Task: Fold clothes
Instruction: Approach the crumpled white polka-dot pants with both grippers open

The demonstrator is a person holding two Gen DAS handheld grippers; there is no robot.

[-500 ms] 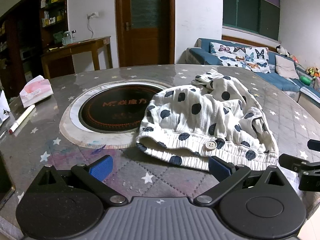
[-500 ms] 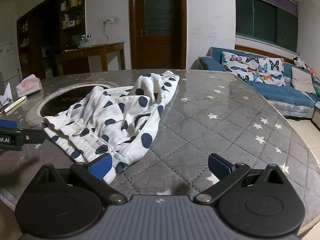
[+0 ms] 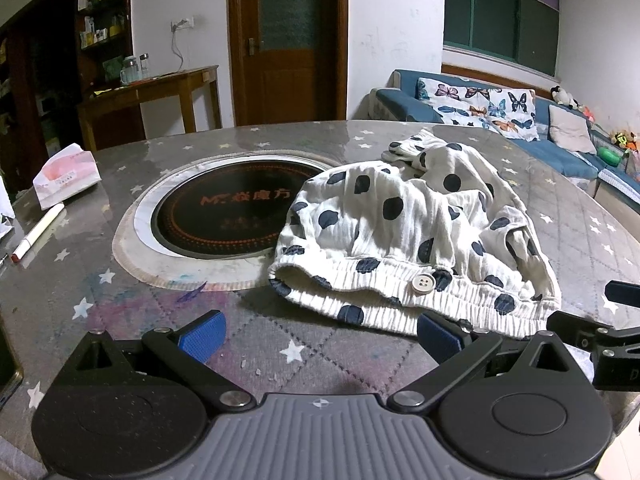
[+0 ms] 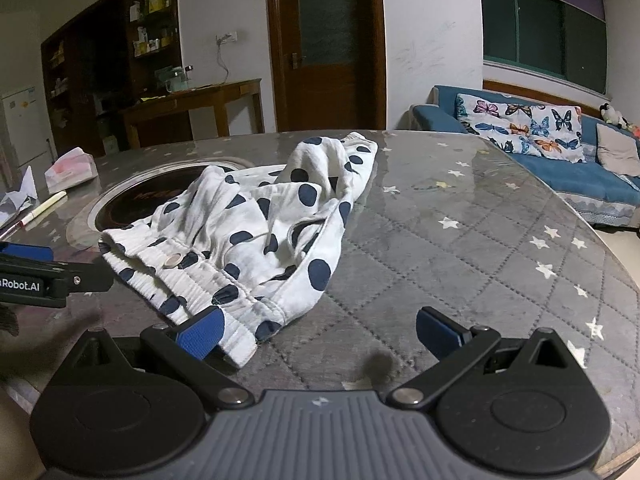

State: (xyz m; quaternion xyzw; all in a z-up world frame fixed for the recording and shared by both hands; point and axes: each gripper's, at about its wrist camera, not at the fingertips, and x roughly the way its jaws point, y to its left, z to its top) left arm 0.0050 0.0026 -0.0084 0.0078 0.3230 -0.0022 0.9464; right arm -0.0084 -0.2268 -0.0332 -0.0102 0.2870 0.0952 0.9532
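Low at the bottom of each frame, both grippers sit level over the table point(image 3: 120, 292), pointing forward. The left gripper point(image 3: 320, 334) has its jaws wide open with nothing in them; its right blue pad point(image 3: 438, 334) is at the waistband of the spotted shorts point(image 3: 400, 232). The right gripper point(image 4: 320, 332) is wide open and empty too; its left pad point(image 4: 200, 332) touches the shorts' near corner. The shorts lie crumpled in the middle of the frame, partly over a round cooktop point(image 3: 224, 216).
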